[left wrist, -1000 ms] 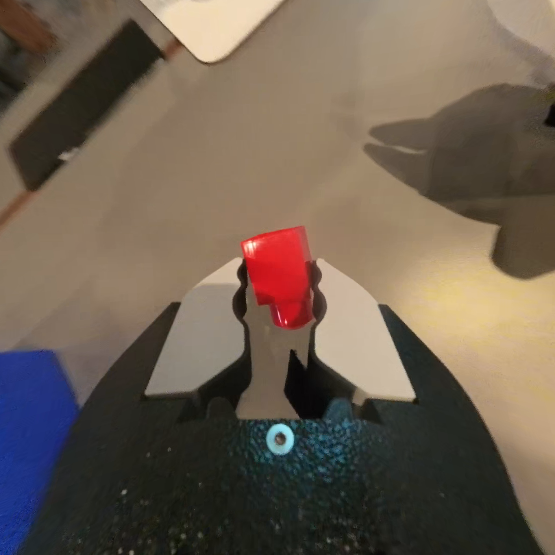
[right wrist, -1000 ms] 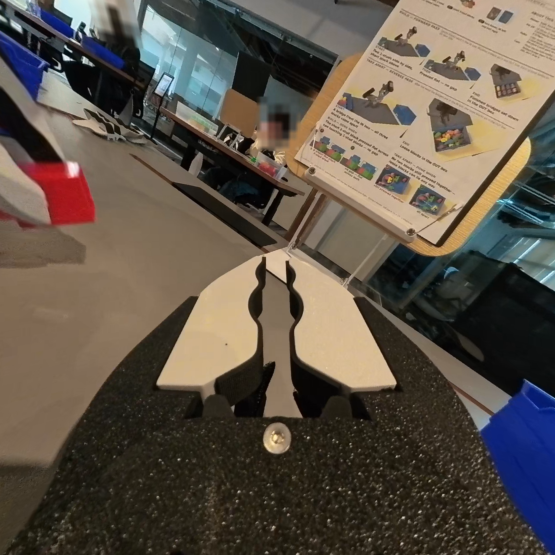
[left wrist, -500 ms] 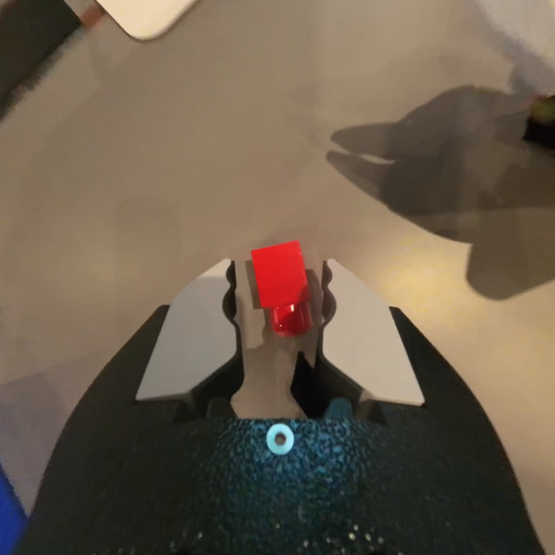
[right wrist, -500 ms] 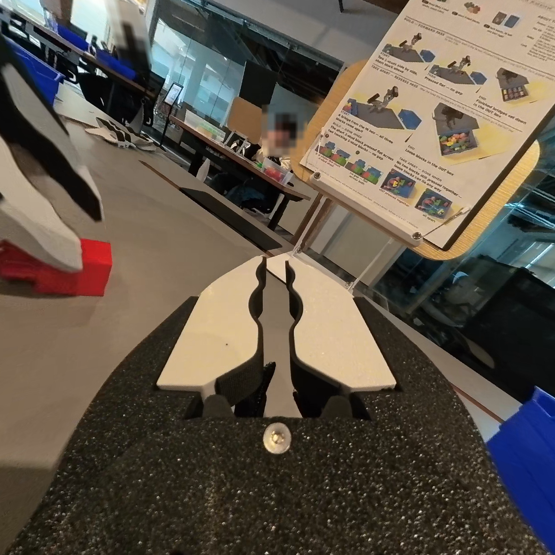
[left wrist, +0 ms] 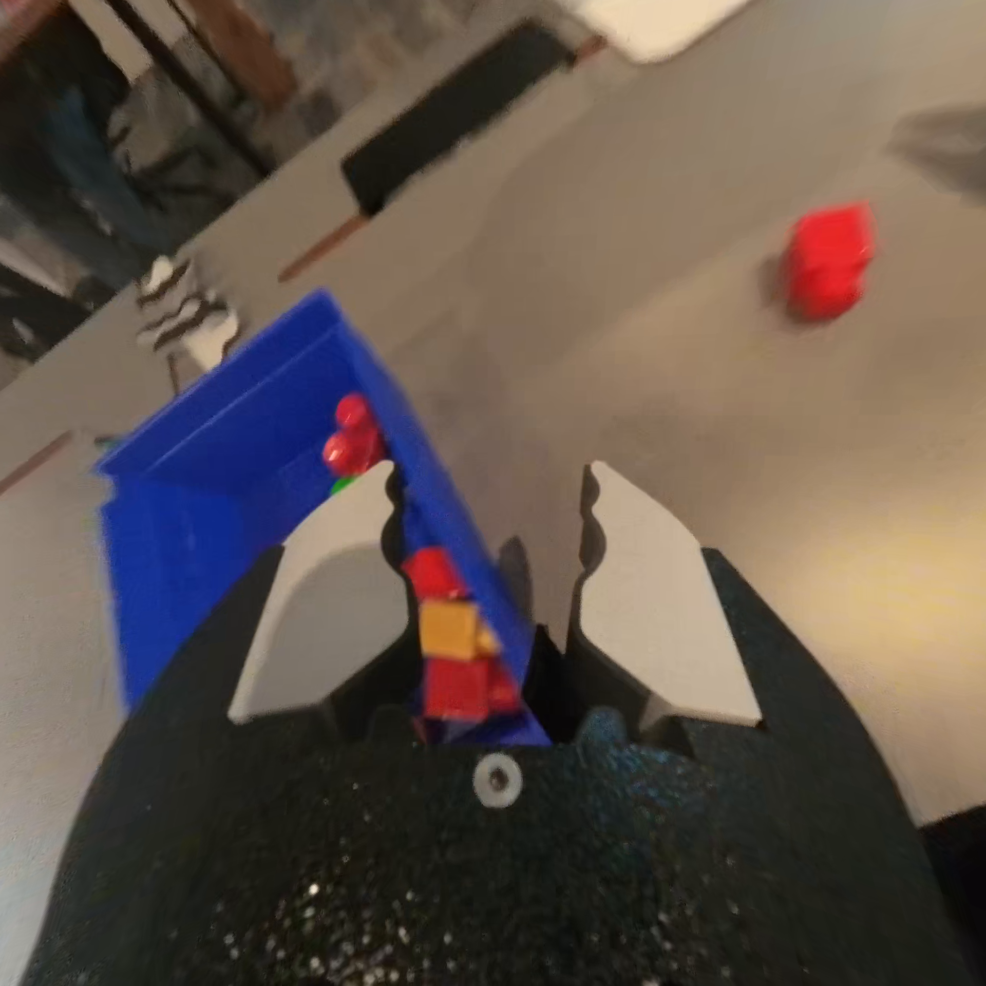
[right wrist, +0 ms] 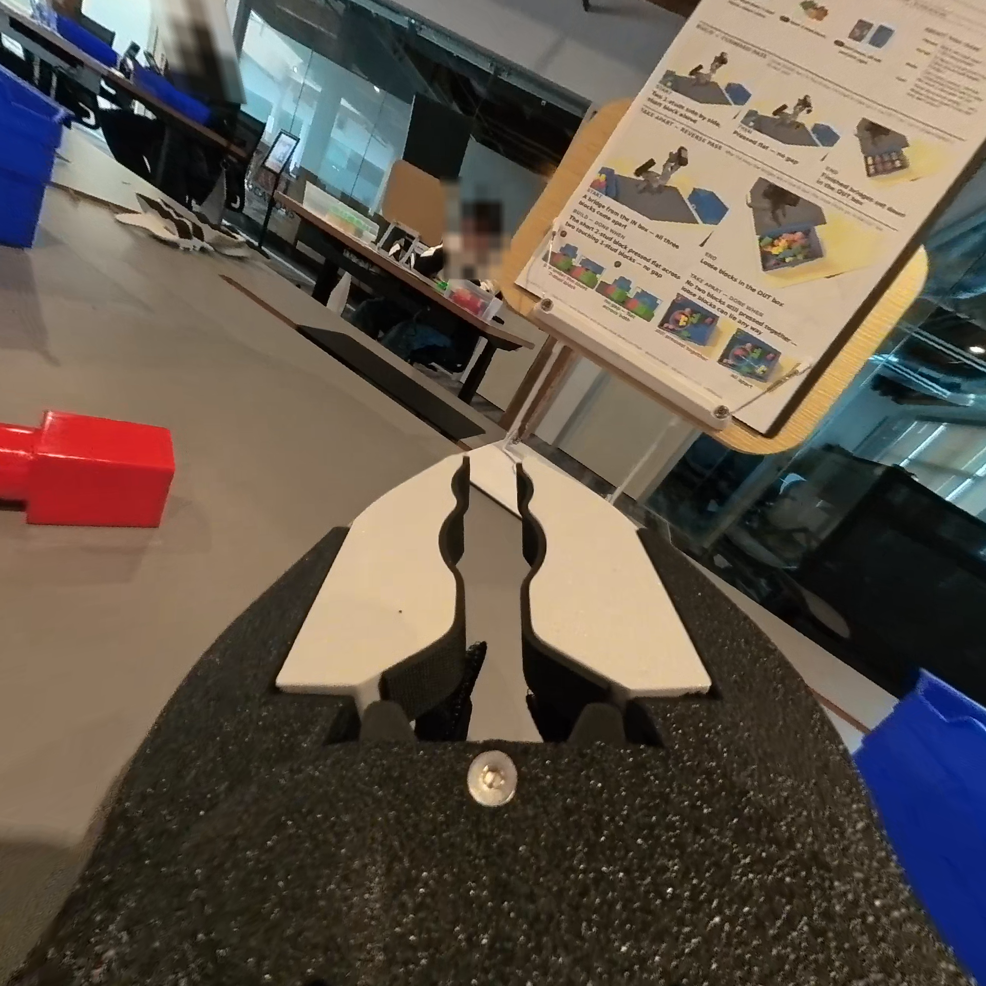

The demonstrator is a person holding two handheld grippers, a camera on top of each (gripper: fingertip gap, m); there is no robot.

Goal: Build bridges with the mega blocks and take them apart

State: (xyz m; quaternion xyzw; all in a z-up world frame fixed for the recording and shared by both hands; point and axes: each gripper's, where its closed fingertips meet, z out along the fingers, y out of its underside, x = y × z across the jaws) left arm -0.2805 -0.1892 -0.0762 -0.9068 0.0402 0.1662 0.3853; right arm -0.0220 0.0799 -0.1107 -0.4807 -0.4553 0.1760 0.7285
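Now we see our left gripper (left wrist: 488, 477) spread wide and empty, the small red plastic block (left wrist: 826, 260) well off to its right on the table; our right gripper (right wrist: 490, 467) is nearly closed, gripping nothing.

The red block (right wrist: 101, 475) looks like glossy, smooth plastic. The blue bin (left wrist: 224, 480) is also shiny plastic. The table (right wrist: 213, 384) has a matt grey surface. The gripper body (right wrist: 480, 853) is rough, grainy black, its fingers (right wrist: 384, 587) matt white. The board (right wrist: 576, 176) behind the paper sheet (right wrist: 773, 187) looks wooden.
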